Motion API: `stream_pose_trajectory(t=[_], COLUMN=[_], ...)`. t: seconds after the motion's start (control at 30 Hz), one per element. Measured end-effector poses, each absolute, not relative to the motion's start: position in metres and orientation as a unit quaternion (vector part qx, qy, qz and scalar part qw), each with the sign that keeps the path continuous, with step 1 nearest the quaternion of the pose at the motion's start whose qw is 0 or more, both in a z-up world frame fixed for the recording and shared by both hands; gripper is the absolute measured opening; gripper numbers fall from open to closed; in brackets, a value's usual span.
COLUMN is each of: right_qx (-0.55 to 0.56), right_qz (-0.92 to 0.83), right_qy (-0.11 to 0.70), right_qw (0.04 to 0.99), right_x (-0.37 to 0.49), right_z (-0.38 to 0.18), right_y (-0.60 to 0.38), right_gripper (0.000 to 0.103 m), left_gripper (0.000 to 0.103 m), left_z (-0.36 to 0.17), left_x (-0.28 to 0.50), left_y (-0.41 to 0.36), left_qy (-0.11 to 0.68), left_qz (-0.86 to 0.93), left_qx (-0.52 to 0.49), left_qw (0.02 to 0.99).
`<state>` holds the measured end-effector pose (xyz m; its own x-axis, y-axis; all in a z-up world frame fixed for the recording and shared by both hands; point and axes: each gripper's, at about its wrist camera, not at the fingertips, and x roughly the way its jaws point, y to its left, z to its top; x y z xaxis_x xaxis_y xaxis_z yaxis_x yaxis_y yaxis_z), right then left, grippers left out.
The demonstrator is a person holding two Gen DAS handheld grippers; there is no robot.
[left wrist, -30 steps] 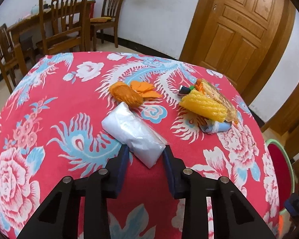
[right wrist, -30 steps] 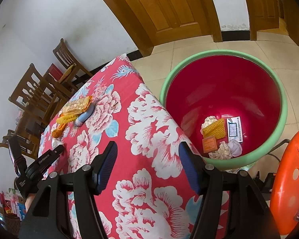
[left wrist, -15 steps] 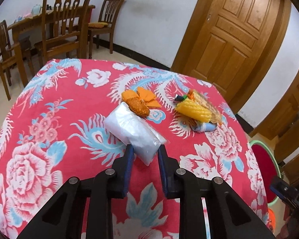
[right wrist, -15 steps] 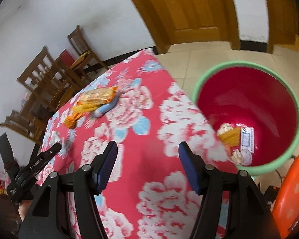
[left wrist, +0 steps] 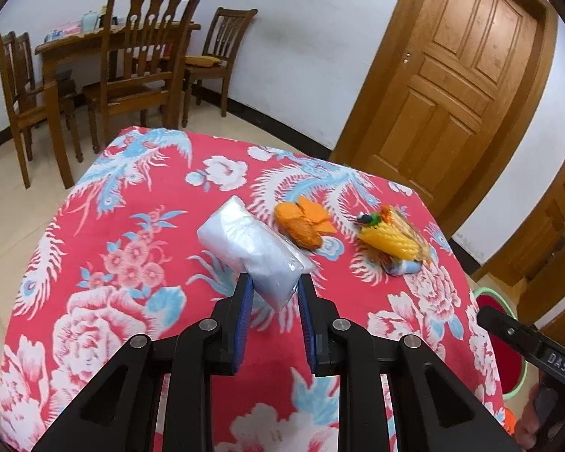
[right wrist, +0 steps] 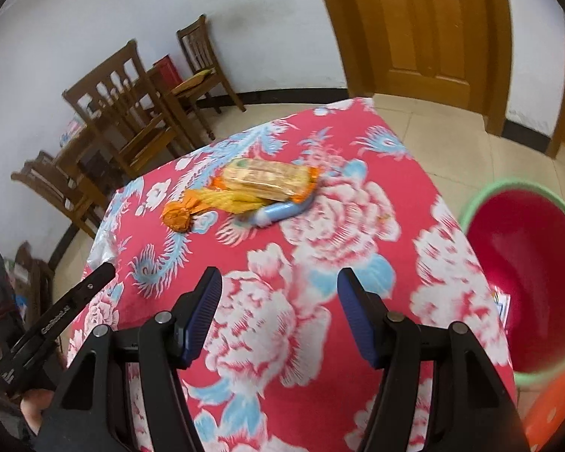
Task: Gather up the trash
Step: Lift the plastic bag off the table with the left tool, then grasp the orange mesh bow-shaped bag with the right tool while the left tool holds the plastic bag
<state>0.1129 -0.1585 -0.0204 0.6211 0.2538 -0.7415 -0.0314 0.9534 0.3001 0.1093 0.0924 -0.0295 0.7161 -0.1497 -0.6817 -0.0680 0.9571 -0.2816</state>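
Observation:
My left gripper (left wrist: 273,288) is shut on the near end of a clear crumpled plastic bag (left wrist: 248,248), which it holds lifted a little above the red flowered tablecloth (left wrist: 113,263). Beyond the bag lie an orange peel (left wrist: 301,226) and a heap of yellow foam net, cracker wrapper and a bluish tube (left wrist: 391,245). In the right wrist view the same heap (right wrist: 267,184) and the peel (right wrist: 177,216) lie ahead of my right gripper (right wrist: 278,297), which hangs open over the cloth with nothing between its fingers.
A red bin with a green rim (right wrist: 527,263) stands on the floor off the table's right edge, trash inside. The bin (left wrist: 501,342) also shows low right in the left wrist view. Wooden chairs and a table (left wrist: 132,67) stand at the back, a wooden door (left wrist: 452,94) beyond.
The left jaws have closed on the plastic bag and lifted it back from the cloth. The right gripper has swung from over the bin towards the heap on the table, still open.

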Motion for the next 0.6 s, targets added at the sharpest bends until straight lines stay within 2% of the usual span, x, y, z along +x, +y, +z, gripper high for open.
stream_pose_trajectory(t=[0.33, 0.6], right_qx=[0.085, 0.079], right_qz=[0.136, 0.153], right_qy=[0.455, 0.447], right_qw=[0.876, 0.878], right_x=[0.151, 0.174], right_z=[-0.034, -0.040], right_y=[-0.093, -0.051], right_gripper=[0.065, 0.065], left_gripper=[0.024, 0.024], left_z=[-0.027, -0.033], left_x=[0.107, 0.111], left_y=[0.116, 0.154], left_qy=[0.367, 0.368], left_qz=[-0.008, 0.037], left_qx=[-0.146, -0.149], left_qw=[0.919, 0.917])
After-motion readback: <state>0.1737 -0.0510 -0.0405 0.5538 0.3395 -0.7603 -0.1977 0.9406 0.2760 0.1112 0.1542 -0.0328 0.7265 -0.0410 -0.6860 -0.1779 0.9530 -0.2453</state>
